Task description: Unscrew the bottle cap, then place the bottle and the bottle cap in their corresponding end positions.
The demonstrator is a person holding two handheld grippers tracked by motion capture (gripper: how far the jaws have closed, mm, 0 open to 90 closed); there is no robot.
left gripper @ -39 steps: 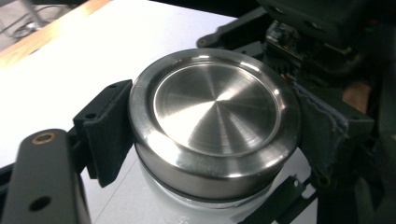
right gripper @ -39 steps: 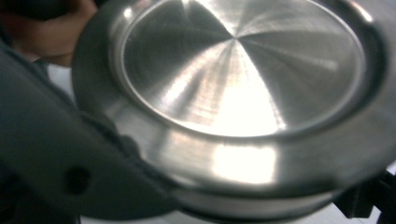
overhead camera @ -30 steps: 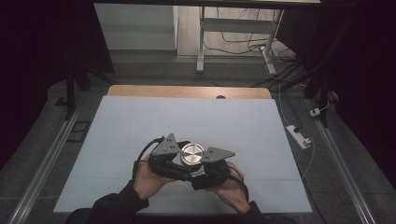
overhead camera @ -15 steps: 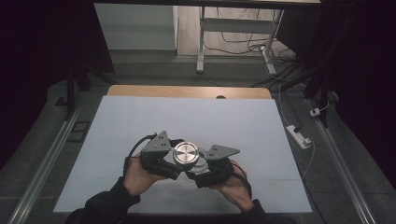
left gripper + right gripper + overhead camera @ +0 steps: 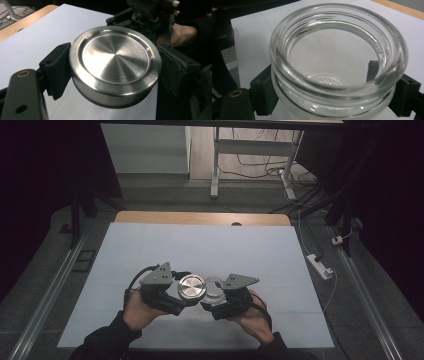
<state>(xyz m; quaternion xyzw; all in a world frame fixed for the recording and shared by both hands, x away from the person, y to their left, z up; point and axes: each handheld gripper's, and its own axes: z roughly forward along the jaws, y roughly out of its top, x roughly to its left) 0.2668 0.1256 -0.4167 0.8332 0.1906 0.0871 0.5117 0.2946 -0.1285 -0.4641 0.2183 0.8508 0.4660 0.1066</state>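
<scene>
1. Table (image 5: 150, 245): white-topped, with a wooden strip at its far edge. Both of the person's hands work over its near middle, held close together.

2. Glass jar (image 5: 337, 65): clear and empty, its mouth open and threaded at the rim. The right gripper (image 5: 212, 305) has its black pads pressed on the jar's wall from both sides, just below the thread, and holds it upright. In the high view the jar (image 5: 216, 289) sits just to the right of the lid.

3. Steel lid (image 5: 115, 65): round, brushed metal, with a shallow recessed top. The left gripper (image 5: 180, 304) is clamped on its rim from both sides and keeps it about level, top face up. In the high view the lid (image 5: 192, 287) lies beside the jar's mouth, side by side with it and not over it.

4. Key relation: lid and mouth are nearly at one height, offset sideways. Whichever way the work runs, the lid's flat axis is roughly parallel to the jar's rim. The left hand is the one placed to carry it across or away, while the right only steadies the jar.
</scene>
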